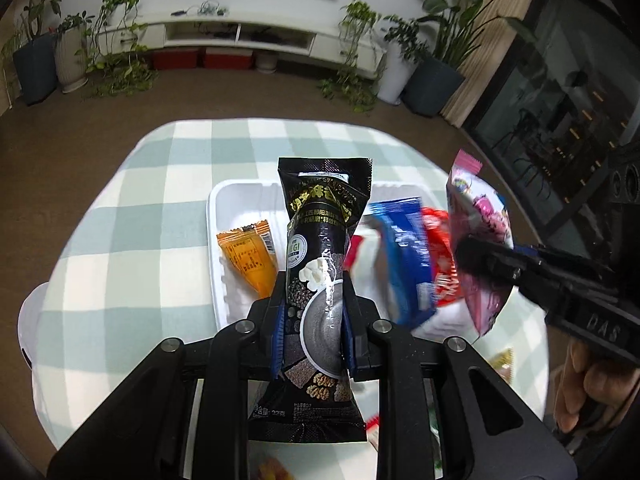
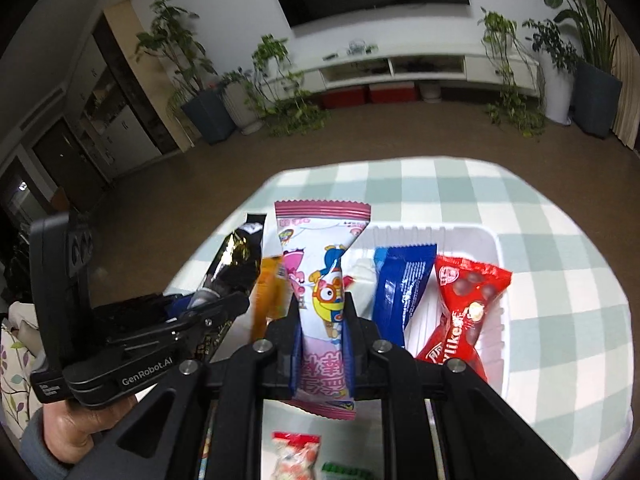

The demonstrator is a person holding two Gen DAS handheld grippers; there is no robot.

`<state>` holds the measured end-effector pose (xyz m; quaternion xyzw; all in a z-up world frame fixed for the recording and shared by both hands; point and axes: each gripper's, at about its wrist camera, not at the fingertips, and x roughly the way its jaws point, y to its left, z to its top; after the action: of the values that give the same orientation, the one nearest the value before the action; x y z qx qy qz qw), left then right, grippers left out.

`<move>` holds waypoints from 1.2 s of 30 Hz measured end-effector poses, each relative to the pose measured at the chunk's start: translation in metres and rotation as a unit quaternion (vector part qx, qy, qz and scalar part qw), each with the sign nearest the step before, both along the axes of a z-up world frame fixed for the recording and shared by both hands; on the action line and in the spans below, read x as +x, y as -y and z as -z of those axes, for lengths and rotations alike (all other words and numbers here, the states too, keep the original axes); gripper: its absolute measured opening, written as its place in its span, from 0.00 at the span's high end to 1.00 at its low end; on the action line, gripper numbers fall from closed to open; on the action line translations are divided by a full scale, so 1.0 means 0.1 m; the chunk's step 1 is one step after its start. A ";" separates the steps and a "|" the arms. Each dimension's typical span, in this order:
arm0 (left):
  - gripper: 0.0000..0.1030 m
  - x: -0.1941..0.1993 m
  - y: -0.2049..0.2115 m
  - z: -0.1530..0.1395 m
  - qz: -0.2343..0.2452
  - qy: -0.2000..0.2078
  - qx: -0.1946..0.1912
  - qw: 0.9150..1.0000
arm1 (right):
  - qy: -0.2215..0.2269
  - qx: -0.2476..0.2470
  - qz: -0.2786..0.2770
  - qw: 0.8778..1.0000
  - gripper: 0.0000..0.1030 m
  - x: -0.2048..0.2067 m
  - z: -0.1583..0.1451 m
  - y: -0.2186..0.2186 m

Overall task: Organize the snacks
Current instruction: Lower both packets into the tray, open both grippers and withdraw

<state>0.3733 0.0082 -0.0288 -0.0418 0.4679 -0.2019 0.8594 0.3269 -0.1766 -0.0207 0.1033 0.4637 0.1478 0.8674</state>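
My left gripper (image 1: 313, 308) is shut on a black sesame snack packet (image 1: 320, 264), held upright above a white tray (image 1: 214, 216). My right gripper (image 2: 323, 324) is shut on a pink cartoon snack packet (image 2: 320, 280), also above the tray (image 2: 502, 304). In the tray lie an orange packet (image 1: 248, 256), a blue packet (image 2: 400, 284) and a red Milkee packet (image 2: 464, 312). The right gripper with the pink packet (image 1: 480, 240) shows at the right of the left wrist view. The left gripper with the black packet (image 2: 232, 272) shows at the left of the right wrist view.
The tray sits on a round table with a green-and-white checked cloth (image 1: 140, 208). More small snack packets (image 2: 296, 456) lie on the table near me, under the right gripper. Behind are brown floor, potted plants and a white TV cabinet (image 1: 240, 28).
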 end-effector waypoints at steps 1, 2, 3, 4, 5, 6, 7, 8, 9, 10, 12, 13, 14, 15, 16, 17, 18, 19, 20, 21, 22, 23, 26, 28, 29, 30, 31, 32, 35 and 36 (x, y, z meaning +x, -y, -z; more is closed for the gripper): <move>0.80 0.06 0.02 0.07 0.000 -0.005 0.002 1.000 | -0.006 0.000 0.002 1.000 0.83 0.05 0.07 0.01; 0.80 0.10 0.04 0.14 0.000 -0.010 0.002 1.000 | -0.013 -0.002 0.004 1.000 0.83 0.08 0.13 0.00; 0.80 0.14 0.08 0.20 0.001 -0.013 0.005 1.000 | -0.020 -0.003 0.005 1.000 0.83 0.12 0.22 0.01; 0.80 0.16 0.09 0.25 0.001 -0.015 0.008 1.000 | -0.028 -0.006 0.006 1.000 0.83 0.17 0.30 0.00; 0.80 0.19 0.12 0.31 0.001 -0.018 0.010 1.000 | -0.032 -0.009 0.006 0.999 0.83 0.20 0.36 -0.01; 0.80 0.23 0.15 0.37 0.002 -0.023 0.012 1.000 | -0.036 -0.012 0.004 0.999 0.83 0.23 0.42 -0.02; 0.80 0.23 0.17 0.43 0.001 -0.026 0.014 1.000 | -0.039 -0.016 0.003 0.999 0.83 0.25 0.46 -0.03; 0.80 0.25 0.18 0.47 0.000 -0.031 0.017 0.999 | -0.040 -0.021 0.003 0.999 0.83 0.27 0.50 -0.04; 0.80 0.27 0.20 0.52 -0.001 -0.034 0.017 0.999 | -0.042 -0.026 0.003 0.999 0.83 0.29 0.54 -0.04; 0.80 0.29 0.21 0.57 0.000 -0.038 0.016 0.999 | -0.045 -0.029 0.003 0.999 0.83 0.32 0.59 -0.05; 0.79 0.33 0.24 0.65 0.001 -0.040 0.023 0.999 | -0.050 -0.033 0.006 0.998 0.83 0.34 0.66 -0.06; 0.78 0.35 0.25 0.69 0.001 -0.041 0.024 0.999 | -0.051 -0.035 0.006 0.998 0.83 0.35 0.68 -0.06; 0.78 0.37 0.25 0.72 0.003 -0.042 0.023 0.999 | -0.054 -0.037 0.007 0.998 0.83 0.36 0.72 -0.06; 0.78 0.38 0.27 0.74 0.006 -0.043 0.024 0.999 | -0.055 -0.036 0.008 0.998 0.82 0.37 0.75 -0.05; 0.78 0.37 0.28 0.74 0.007 -0.043 0.027 0.999 | -0.055 -0.036 0.009 0.998 0.82 0.37 0.76 -0.05; 0.78 0.37 0.29 0.76 0.008 -0.043 0.029 0.999 | -0.055 -0.037 0.010 0.998 0.81 0.36 0.77 -0.06; 0.78 0.38 0.29 0.77 0.006 -0.043 0.027 0.999 | -0.056 -0.039 0.010 0.998 0.81 0.35 0.79 -0.06; 0.77 0.36 0.29 0.76 0.006 -0.044 0.025 0.999 | -0.056 -0.041 0.009 0.998 0.81 0.35 0.80 -0.07; 0.77 0.36 0.29 0.76 0.004 -0.044 0.024 0.999 | -0.054 -0.045 0.008 0.997 0.81 0.34 0.80 -0.07; 0.77 0.36 0.29 0.76 0.003 -0.043 0.025 0.999 | -0.052 -0.048 0.007 0.997 0.79 0.34 0.79 -0.08; 0.77 0.33 0.29 0.74 0.004 -0.043 0.027 0.999 | -0.052 -0.048 0.006 0.997 0.78 0.33 0.80 -0.08; 0.77 0.31 0.30 0.73 0.004 -0.042 0.029 0.999 | -0.053 -0.048 0.005 0.997 0.77 0.33 0.80 -0.08; 0.76 0.26 0.29 0.68 0.003 -0.040 0.032 0.999 | -0.050 -0.048 0.006 0.998 0.69 0.31 0.77 -0.08; 0.72 0.23 0.27 0.65 0.001 -0.038 0.031 0.999 | -0.045 -0.051 0.007 0.998 0.67 0.28 0.74 -0.08; 0.70 0.21 0.26 0.63 -0.001 -0.036 0.032 0.999 | -0.043 -0.052 0.008 0.998 0.66 0.27 0.73 -0.08; 0.65 0.19 0.24 0.61 -0.004 -0.034 0.031 0.999 | -0.041 -0.051 0.009 0.998 0.65 0.26 0.70 -0.08; 0.57 0.16 0.22 0.57 -0.006 -0.032 0.030 0.999 | -0.038 -0.051 0.010 0.998 0.65 0.24 0.67 -0.07; 0.53 0.13 0.20 0.53 -0.008 -0.030 0.028 0.999 | -0.034 -0.051 0.012 0.998 0.65 0.21 0.63 -0.06; 0.42 -0.03 0.15 0.38 -0.007 -0.021 0.022 1.000 | -0.023 -0.041 0.018 0.999 0.58 0.12 0.50 0.00; 0.37 -0.08 0.14 0.33 -0.006 -0.015 0.022 1.000 | -0.017 -0.036 0.019 0.999 0.56 0.07 0.44 0.02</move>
<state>0.3655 -0.0056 -0.0614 -0.0286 0.4848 -0.1859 0.8541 0.3335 -0.1788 -0.0648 0.0828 0.4814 0.1128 0.8653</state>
